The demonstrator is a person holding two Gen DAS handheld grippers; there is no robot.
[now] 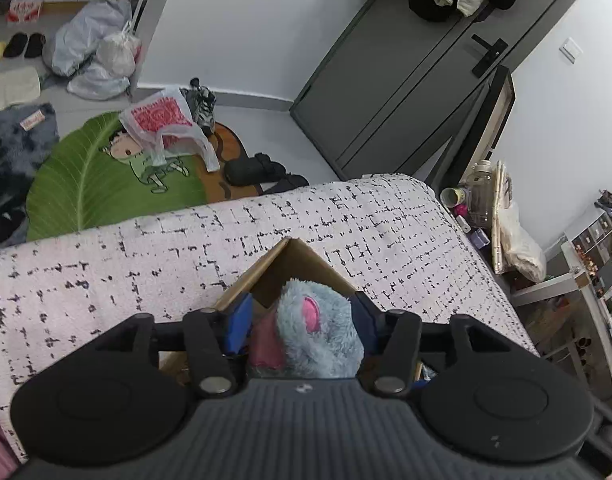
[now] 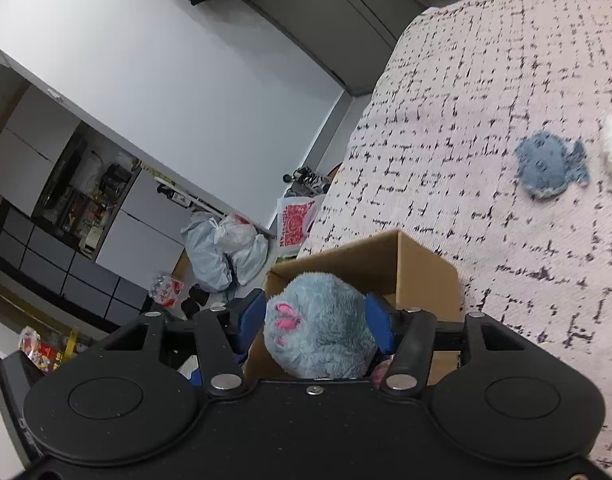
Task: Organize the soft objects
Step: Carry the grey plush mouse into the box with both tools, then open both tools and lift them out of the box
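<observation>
While the patterned bedspread (image 2: 486, 128) fills most of my right view, a cardboard box (image 2: 422, 272) sits on it at six o'clock. My right claw (image 2: 316, 334) clenches the fluffy blue plush toy (image 2: 322, 328) over the box. My left claw (image 1: 302, 328) grips its pink-eared part. A small blue fish toy (image 2: 550, 170) lies at two o'clock.

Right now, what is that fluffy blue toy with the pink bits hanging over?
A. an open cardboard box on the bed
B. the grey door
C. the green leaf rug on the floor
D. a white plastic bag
A: both the left gripper and the right gripper pinch the fluffy blue toy directly above the open cardboard box, which sits on the patterned bed cover.
</observation>
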